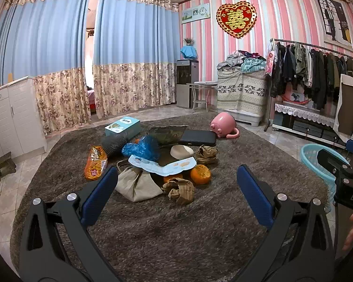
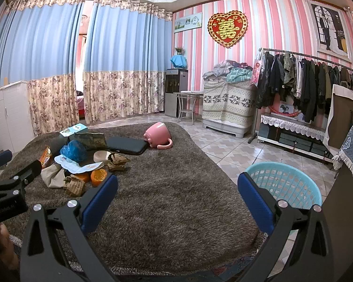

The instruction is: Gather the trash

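Left wrist view: both tongs, left gripper (image 1: 176,188) and right gripper (image 2: 177,193), gape apart; pinch crumpled paper (image 1: 180,190) near rug (image 1: 164,230) centre, then carry to basket (image 2: 284,183) off its right edge.

Rug (image 1: 167,223): on the tiled floor, litter heaped at its middle.
Heap, near edge: cloth pouch (image 1: 136,185), crumpled paper (image 1: 180,189) just right of it.
Orange peels (image 1: 200,174): behind the crumpled paper, under the flattened carton (image 1: 162,165).
Snack bag (image 1: 95,162): left of the pouch.
Plastic bag (image 1: 142,149): behind the carton; bowl (image 1: 181,151) to its right.
Tissue box (image 1: 122,127): far left of the heap.
Flat case (image 1: 198,137): behind the bowl.
Toppled mug-shaped bin (image 1: 223,125): right of the case, on its side.
Laundry basket (image 2: 284,183): on the floor off the rug's right edge.
Clothes rack (image 2: 306,80): along the right wall.
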Demonstrator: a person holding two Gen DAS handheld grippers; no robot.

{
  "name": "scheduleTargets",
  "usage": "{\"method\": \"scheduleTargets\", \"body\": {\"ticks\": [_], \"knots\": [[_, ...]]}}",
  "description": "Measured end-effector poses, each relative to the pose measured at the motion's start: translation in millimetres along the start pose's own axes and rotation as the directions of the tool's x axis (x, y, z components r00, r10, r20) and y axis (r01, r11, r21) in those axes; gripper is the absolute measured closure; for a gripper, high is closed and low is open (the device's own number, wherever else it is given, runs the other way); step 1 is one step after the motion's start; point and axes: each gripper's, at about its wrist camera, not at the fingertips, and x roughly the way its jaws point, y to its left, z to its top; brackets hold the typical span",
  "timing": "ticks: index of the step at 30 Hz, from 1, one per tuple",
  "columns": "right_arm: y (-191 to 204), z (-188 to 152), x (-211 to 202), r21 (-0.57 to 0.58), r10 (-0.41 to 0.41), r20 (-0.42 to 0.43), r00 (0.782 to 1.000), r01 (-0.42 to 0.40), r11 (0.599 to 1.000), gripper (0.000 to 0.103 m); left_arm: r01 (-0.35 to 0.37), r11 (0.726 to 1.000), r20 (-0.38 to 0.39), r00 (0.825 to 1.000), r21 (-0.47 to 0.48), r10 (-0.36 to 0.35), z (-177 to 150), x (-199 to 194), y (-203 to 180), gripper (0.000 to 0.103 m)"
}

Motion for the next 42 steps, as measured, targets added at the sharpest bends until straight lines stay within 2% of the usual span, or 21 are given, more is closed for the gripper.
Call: {"method": "scheduleTargets", "body": {"ticks": [13,24,28,32,34,36,42], "knots": [[-3.7,-3.8,4.8,0.003,-0.003,-0.02,1.0,0.003,1.0,0.004,-0.021,1.0,-0.022,1.0,-0.015,0.021,-3.1,10.5,23.8,0.005],[-6.0,-6.0,24.8,0.0,-0.053,-0.062,0.997,0.053,0.999,0.004,-0.056,0.998,-0.095,0.994,-0.038,0.053,-12.1,43.6,45.8,0.005],[-7.3,-4.2,35.1,0.0,-0.074,-0.079,0.994,0.074,0.997,0.004,-0.039,0.999,-0.129,0.991,-0.038,0.034,-14.9,62.5,42.4,0.005],[-11.9,-2.5,39.0,0.018,-0.074,-0.059,0.995,0.076,0.997,0.004,-0.012,0.999,-0.166,0.986,-0.043,0.004,-18.6,81.5,35.4,0.005],[-12.1,-1.6,41.7,0.016,-0.081,-0.055,0.995,0.082,0.997,0.004,-0.019,0.999,-0.169,0.986,-0.027,0.014,-20.8,88.4,29.2,0.005],[-12.0,-1.1,47.2,0.008,-0.086,-0.084,0.993,0.087,0.996,0.004,-0.034,0.999,-0.17,0.985,-0.005,0.033,-23.3,94.9,21.5,0.005],[-20.2,-6.3,59.4,0.06,-0.069,-0.147,0.987,0.078,0.995,0.004,0.001,0.999,-0.226,0.974,0.032,0.006,-30.2,113.1,5.1,0.007]]}}
